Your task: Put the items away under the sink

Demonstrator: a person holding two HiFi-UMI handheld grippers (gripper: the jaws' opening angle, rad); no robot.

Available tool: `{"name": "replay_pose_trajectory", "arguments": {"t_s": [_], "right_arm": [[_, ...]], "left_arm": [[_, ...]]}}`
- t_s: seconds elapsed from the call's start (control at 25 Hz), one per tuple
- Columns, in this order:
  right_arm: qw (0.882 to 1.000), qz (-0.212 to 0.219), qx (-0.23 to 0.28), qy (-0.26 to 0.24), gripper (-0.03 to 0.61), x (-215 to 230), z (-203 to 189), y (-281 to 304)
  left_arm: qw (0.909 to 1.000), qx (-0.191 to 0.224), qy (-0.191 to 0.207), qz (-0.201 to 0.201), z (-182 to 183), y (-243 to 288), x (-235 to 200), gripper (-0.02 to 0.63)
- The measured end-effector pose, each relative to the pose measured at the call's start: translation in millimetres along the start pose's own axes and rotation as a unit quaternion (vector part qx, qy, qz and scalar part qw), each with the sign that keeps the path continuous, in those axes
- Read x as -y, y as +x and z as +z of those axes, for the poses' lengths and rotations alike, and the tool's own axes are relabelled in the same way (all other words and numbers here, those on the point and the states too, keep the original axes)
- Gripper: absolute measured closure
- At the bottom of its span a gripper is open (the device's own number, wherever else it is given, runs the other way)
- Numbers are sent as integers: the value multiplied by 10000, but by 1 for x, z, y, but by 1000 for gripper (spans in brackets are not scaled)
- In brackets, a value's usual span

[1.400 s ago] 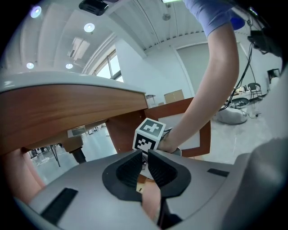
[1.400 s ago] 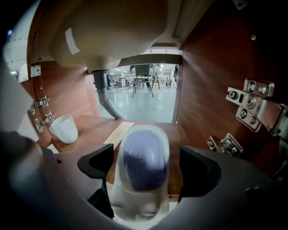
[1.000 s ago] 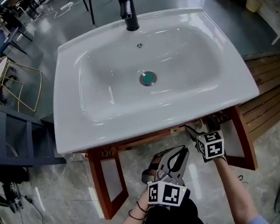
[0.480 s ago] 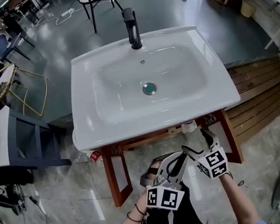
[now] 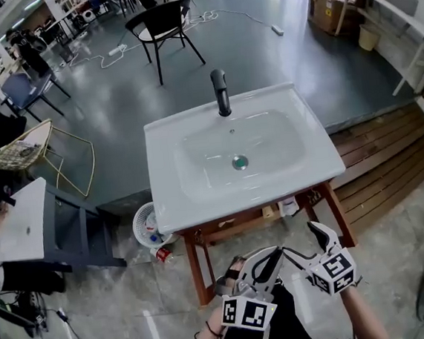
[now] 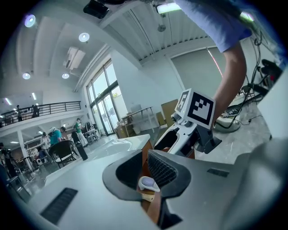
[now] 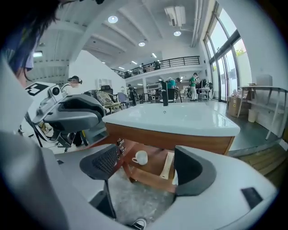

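A white sink (image 5: 199, 192) with a black faucet (image 5: 221, 92) sits on a wooden stand (image 5: 198, 267). On the shelf (image 7: 148, 177) under it stand a white cup (image 7: 140, 157) and a pale flat item (image 7: 167, 165). The head view shows only a white item (image 5: 289, 207) there. My right gripper (image 7: 144, 164) is open and empty, held back from the stand (image 5: 302, 242). My left gripper (image 5: 278, 251) hangs beside it, also short of the stand. Its jaws are shut to a slim gap (image 6: 146, 166), holding nothing. The cup (image 6: 147, 183) shows through that gap.
A white basket (image 5: 149, 225) with rubbish and a red can (image 5: 163, 253) lie on the floor left of the stand. A dark blue unit (image 5: 76, 230) stands further left. Wooden decking (image 5: 382, 156) runs along the right. A black chair (image 5: 162, 24) stands behind the sink.
Both grippers have drawn back from the sink stand; the right one was under the sink's front edge. The view has pulled away, so the sink looks smaller and farther.
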State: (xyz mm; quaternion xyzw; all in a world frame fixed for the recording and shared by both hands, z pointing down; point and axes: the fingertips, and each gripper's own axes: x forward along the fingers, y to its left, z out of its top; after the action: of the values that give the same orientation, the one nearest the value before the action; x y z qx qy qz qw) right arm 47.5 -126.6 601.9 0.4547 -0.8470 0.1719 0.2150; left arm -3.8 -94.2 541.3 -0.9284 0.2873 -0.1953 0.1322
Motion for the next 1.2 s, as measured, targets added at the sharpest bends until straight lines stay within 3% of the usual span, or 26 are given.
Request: {"name": "replay_pose_trajectory", "arguments": {"t_s": [0.08, 0.16, 0.32, 0.64, 1.2], "right_arm": [[9998, -79, 150, 35, 212, -12, 18, -15], [9990, -238, 370, 76, 418, -21, 38, -31], [9978, -279, 555, -252, 477, -38, 74, -57], [9935, -446, 1013, -271, 500, -79, 118, -103], [9897, -653, 1271, -123, 526, -153, 112, -165]], "left_arm": [[10000, 10, 18, 40, 10, -16, -5, 578], [10000, 32, 44, 78, 22, -31, -9, 580], [9997, 116, 87, 197, 46, -54, -16, 578], [9985, 211, 176, 465, 73, -100, -21, 578], [9978, 191, 344, 531, 79, -171, 20, 580]]}}
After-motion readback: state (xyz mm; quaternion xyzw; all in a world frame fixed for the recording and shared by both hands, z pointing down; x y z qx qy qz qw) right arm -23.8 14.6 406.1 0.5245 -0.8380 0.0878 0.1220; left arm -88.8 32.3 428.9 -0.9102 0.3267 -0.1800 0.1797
